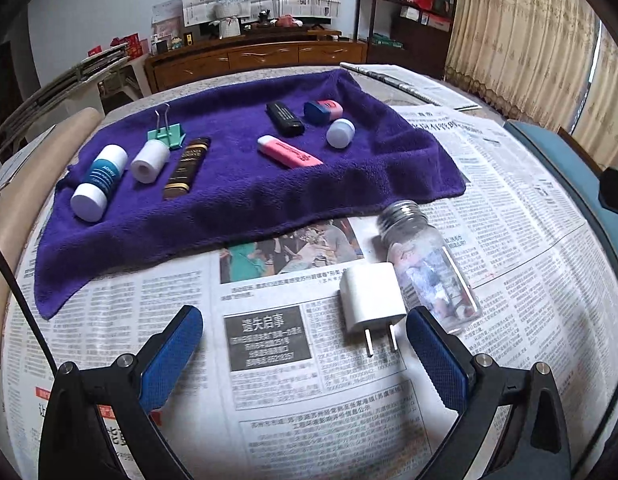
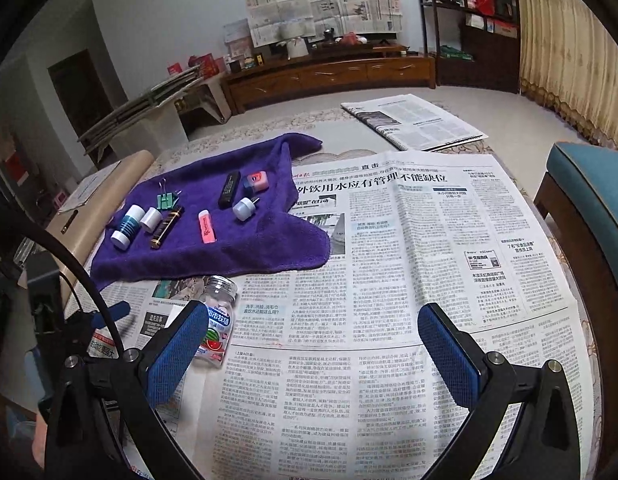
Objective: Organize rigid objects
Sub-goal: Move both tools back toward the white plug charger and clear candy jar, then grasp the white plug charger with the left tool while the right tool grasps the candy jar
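Eight small items are laid out in rows on the purple towel (image 1: 237, 184), so most of the sorting is judged done. A white charger (image 1: 371, 298) and a clear jar (image 1: 429, 264) are left on the newspaper (image 1: 509, 208), just beside each other. The left gripper (image 1: 305, 348) and the right gripper (image 2: 313, 344) are both spread wide, with nothing gripped.

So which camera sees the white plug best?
The left wrist view. The white charger plug lies close and whole there on the newspaper, both prongs showing, beside the clear bottle. In the right wrist view only a white sliver peeks out beside the right tool's finger.
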`<state>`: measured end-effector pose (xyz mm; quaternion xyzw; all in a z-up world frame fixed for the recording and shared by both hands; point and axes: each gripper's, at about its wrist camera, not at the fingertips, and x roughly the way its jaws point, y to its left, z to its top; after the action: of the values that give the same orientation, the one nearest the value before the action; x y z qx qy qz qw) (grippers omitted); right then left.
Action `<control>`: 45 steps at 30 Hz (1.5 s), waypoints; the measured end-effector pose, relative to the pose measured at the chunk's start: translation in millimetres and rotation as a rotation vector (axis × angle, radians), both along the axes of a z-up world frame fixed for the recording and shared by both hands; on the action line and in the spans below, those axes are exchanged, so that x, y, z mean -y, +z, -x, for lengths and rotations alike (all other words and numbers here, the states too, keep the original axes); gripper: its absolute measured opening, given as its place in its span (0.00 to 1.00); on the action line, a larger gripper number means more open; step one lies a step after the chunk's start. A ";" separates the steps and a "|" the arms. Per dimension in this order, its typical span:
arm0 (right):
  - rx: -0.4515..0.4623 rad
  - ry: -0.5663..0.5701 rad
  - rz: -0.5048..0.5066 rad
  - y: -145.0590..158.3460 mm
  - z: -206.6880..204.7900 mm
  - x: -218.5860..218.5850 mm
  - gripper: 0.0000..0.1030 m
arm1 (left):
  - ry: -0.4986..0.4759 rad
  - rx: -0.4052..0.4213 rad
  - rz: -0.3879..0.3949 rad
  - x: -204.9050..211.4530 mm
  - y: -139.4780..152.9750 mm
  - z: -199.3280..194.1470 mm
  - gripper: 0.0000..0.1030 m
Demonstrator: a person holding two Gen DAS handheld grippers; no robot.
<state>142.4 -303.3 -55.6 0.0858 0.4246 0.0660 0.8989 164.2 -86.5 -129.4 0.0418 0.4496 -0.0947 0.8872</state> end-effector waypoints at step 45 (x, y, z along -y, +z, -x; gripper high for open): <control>-0.076 0.191 0.127 -43.3 -16.9 -88.4 1.00 | 0.080 0.044 0.074 -86.2 28.0 22.9 0.27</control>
<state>159.3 -214.9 -98.8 -0.0095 0.4679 0.1211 0.8754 141.3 -0.3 -101.4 -0.0071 0.4276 -0.0746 0.9009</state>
